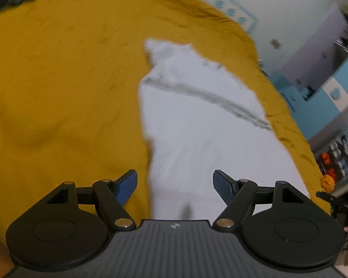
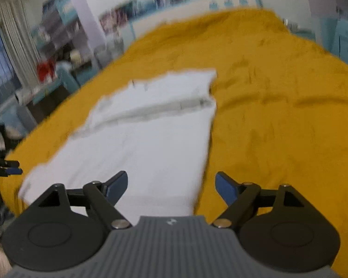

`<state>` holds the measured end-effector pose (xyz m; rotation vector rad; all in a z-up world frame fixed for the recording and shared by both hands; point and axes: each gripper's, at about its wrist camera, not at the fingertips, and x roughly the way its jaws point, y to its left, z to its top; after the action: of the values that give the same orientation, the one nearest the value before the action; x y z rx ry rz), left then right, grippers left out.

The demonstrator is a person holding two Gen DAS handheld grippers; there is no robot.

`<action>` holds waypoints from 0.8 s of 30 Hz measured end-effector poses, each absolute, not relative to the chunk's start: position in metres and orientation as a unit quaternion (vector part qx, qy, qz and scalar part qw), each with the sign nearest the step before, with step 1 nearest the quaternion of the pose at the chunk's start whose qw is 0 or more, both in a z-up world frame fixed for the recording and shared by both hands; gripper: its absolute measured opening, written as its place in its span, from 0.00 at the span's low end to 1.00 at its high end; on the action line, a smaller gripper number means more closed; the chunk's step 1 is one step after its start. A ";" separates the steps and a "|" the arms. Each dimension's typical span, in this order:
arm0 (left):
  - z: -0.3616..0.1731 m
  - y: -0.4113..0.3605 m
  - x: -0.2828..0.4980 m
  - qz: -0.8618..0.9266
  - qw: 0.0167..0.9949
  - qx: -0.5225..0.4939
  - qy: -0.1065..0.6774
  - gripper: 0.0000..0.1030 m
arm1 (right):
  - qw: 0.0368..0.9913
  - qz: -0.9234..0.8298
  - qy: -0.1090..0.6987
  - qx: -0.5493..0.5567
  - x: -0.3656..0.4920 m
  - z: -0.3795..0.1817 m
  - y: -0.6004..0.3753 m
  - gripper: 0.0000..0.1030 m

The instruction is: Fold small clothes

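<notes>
A white cloth garment [image 1: 197, 125], folded into a long flat panel with a grey seam line across it, lies on a mustard-yellow bedspread [image 1: 58, 81]. In the left wrist view it runs from the upper centre of the frame down to the bottom centre and right; in the right wrist view [image 2: 150, 134] it fills the centre and lower left, its right edge straight against the yellow fabric [image 2: 278, 115]. Its upper part is a narrower folded layer lying over the wider lower part.

Of containers, only blurred ones show at the edges: shelves with small items [image 1: 338, 159] at the right edge of the left wrist view, and cluttered shelving [image 2: 58, 27] in the upper left of the right wrist view. What they hold cannot be made out.

The left gripper [image 1: 175, 185] sits at the bottom centre of its frame, tilted down toward the bed. Its blue-padded jaws stand wide apart and released, nothing between them; the garment lies beyond and below, with no contact visible. The right gripper [image 2: 171, 186] is likewise tilted down at the bottom of its frame, its jaws spread wide and empty, the left finger over the white cloth, the right over the bedspread. Each gripper's tip shows at the edge of the other's view: the right gripper at lower right, the left gripper [image 2: 11, 170] at the left edge.
</notes>
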<state>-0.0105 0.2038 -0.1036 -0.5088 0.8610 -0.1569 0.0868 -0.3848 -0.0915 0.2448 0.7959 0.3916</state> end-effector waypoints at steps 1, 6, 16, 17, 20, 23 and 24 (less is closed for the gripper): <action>-0.109 0.206 -0.013 -0.069 0.869 -0.253 0.419 0.85 | 0.893 0.185 0.390 0.124 0.085 -0.093 -0.387 0.80; -0.128 0.214 -0.020 -0.087 0.858 -0.284 0.419 0.85 | 0.880 0.182 0.411 0.153 0.082 -0.102 -0.399 0.80; -0.144 0.208 -0.008 -0.108 0.854 -0.296 0.415 0.88 | 0.860 0.188 0.431 0.199 0.095 -0.118 -0.397 0.80; -0.143 0.204 -0.007 -0.113 0.854 -0.290 0.416 0.88 | 0.859 0.191 0.431 0.202 0.097 -0.119 -0.396 0.81; -0.139 0.197 -0.006 -0.126 0.858 -0.277 0.414 0.88 | 0.855 0.198 0.430 0.211 0.101 -0.120 -0.394 0.81; -0.136 0.194 -0.008 -0.137 0.863 -0.268 0.406 0.88 | 0.851 0.215 0.427 0.217 0.102 -0.119 -0.390 0.81; -0.137 0.193 -0.008 -0.138 0.862 -0.266 0.409 0.88 | 0.849 0.219 0.430 0.213 0.103 -0.120 -0.388 0.81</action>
<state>-0.0075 0.1932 -0.1374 -0.5577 0.8572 -0.2886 0.1025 -0.3884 -0.1197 0.4492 0.9067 0.4607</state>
